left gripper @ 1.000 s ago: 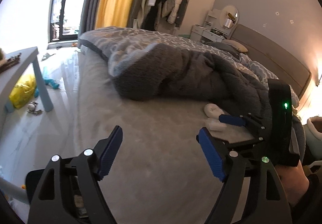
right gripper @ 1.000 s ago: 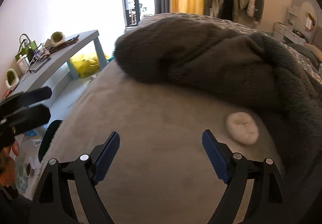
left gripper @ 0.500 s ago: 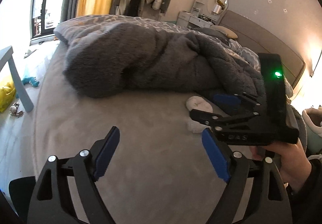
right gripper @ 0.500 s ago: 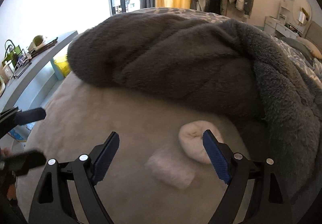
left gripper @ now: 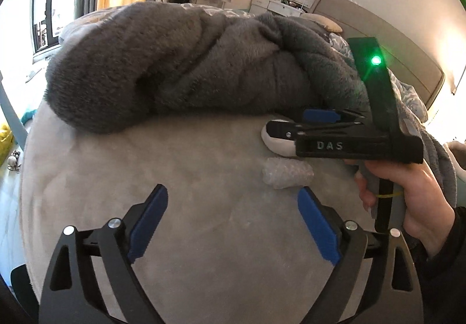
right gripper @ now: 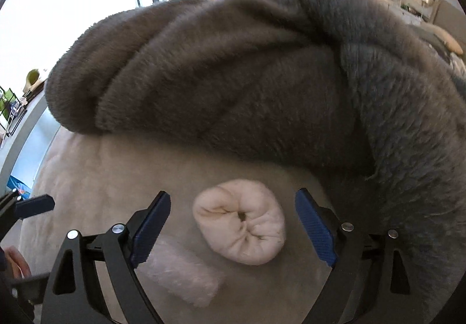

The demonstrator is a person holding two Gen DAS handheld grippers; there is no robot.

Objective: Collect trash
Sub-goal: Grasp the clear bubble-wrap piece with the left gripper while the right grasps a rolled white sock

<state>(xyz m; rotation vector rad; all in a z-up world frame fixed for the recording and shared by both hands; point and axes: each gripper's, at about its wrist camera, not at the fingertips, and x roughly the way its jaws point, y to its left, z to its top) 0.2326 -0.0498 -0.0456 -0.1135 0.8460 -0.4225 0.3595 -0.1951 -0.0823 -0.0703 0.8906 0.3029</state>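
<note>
On the bed: a cream, rolled-up fabric wad with a puckered centre (right gripper: 240, 226) and a crumpled piece of clear bubble-wrap plastic (right gripper: 183, 277) are seen lying on the pale grey fleece sheet (left gripper: 180, 178), just below the edge of a heaped dark grey fluffy blanket (right gripper: 247, 76).
Trash position: the wad lies between the blue pads of the right claw (right gripper: 233, 227); the plastic lies just beside it, partly under that claw's left finger. Whether wad and plastic touch cannot be told.
Right claw: spread and opening, nothing pinched; the pads stand clear of the wad on both sides.
Left claw (left gripper: 230, 222): spread and opening, nothing between the pads; the plastic lies just ahead of its right pad.
Wad appearance: soft, rounded, folded in on itself, faintly soiled at the creases.
Plastic appearance: translucent, bubbled, lumpy, judged very light.
Risk, snagging: sheet pile or the blanket's edge could be caught with the wad if the pads are pressed in too deep.
Risk, slipping: the wad is judged squashy, so a shallow pinch could let it roll out.
Risk, collision: the two claws are close together, and the plastic could be nudged aside or the tools knocked.
</note>
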